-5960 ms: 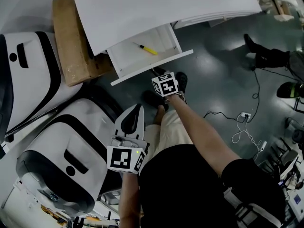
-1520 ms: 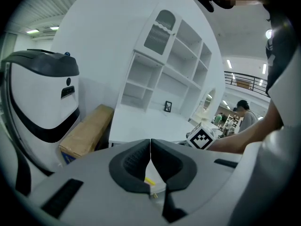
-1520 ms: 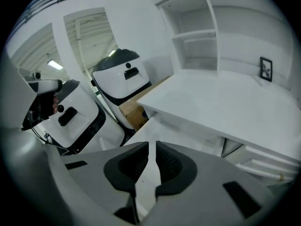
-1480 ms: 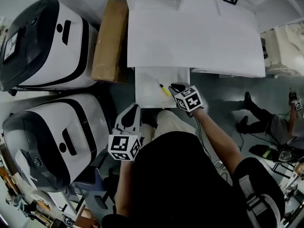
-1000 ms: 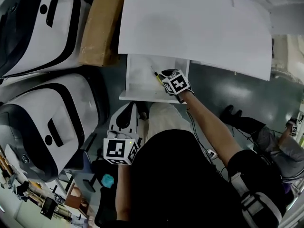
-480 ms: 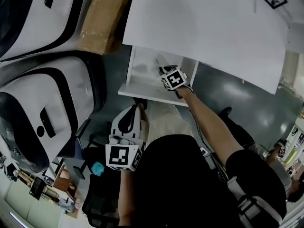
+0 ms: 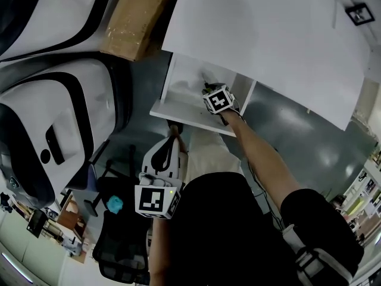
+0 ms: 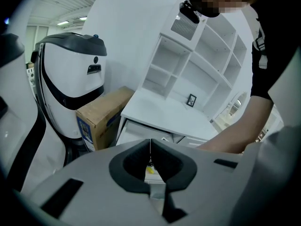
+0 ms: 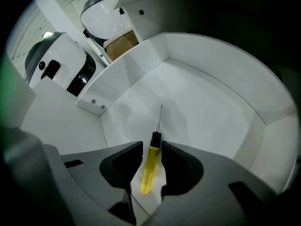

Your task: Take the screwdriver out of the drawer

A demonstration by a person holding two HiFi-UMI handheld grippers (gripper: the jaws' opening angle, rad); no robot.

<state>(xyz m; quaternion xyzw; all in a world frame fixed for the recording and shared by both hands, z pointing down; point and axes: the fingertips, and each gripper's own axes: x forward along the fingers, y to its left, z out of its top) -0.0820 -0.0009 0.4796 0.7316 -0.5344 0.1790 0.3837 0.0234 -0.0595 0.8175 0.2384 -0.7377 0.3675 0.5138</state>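
Right hand-held gripper is reaching steeply down into the open drawer, under the front edge of the white surface. Its jaws have just been opening and now stand wide. The screwdriver lies flat on the drawer floor between them: the yellow handle is in the gap, the black collar is level with the pad tips, and the thin metal shaft points away toward the back of the drawer. The pads are not pressing on it yet. Left hand-held gripper is held low near my body, well apart from the drawer, with its jaws together on nothing. Handling estimate: small, light and stiff, so little squeeze should be needed. The plastic handle looks smooth and round, so it could roll or squirt out under an off-centre pinch. The shaft is too thin to hold securely. Best hold, as I judge it, is across the thick middle of the yellow handle, with the pads brought down close to the drawer floor and squared to its sides before closing.
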